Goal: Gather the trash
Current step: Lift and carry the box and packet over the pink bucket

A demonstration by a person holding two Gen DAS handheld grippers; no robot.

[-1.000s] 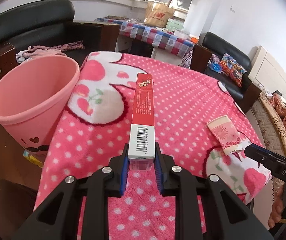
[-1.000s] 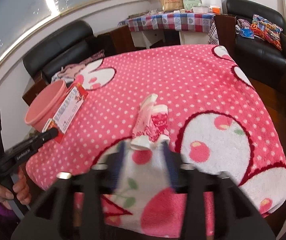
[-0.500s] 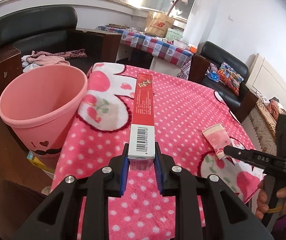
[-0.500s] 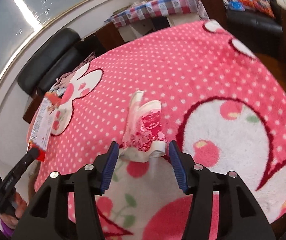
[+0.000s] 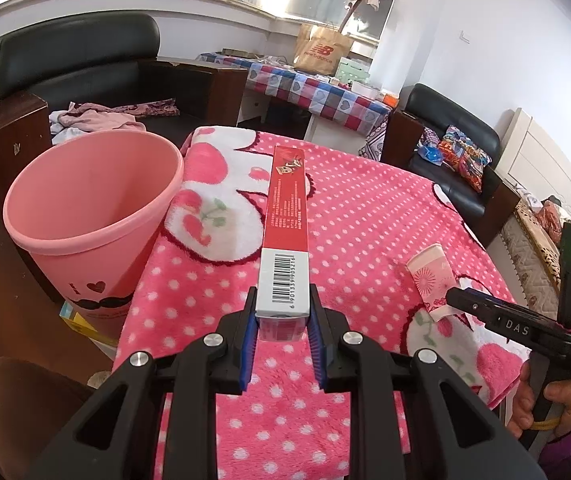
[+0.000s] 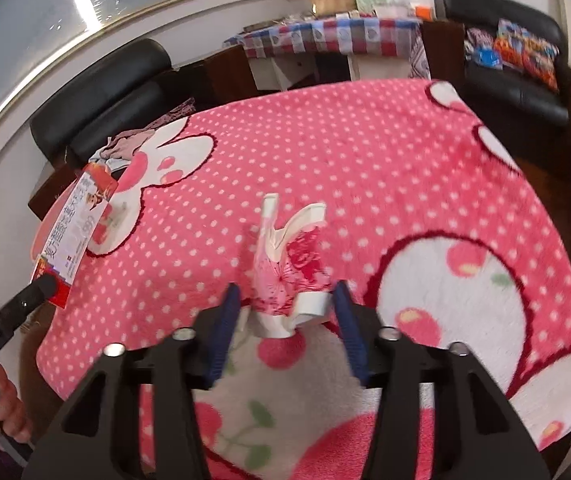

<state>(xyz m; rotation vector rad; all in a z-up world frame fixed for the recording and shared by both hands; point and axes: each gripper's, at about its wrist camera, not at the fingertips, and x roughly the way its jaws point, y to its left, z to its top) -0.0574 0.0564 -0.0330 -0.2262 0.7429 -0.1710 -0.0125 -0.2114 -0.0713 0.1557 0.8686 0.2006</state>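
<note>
The pink bin (image 5: 85, 216) stands open-mouthed, hard against the blanket's (image 5: 365, 216) left edge, with nothing over its rim. The long red box (image 5: 287, 216) juts forward beside it. Most of the blanket lies bare; a black armchair (image 5: 85, 68) blocks the way behind the bin.

Low in the centre of the frame we see our right gripper (image 6: 285, 320) with its jaws just closing around a crushed paper cup (image 6: 291, 276) lying on the pink dotted blanket (image 6: 365, 168); the blue pads sit beside the cup's base. At the left edge our left gripper (image 6: 39, 290) holds a red-and-white carton (image 6: 75, 236), a hand (image 6: 5, 412) gripping its handle below.
</note>
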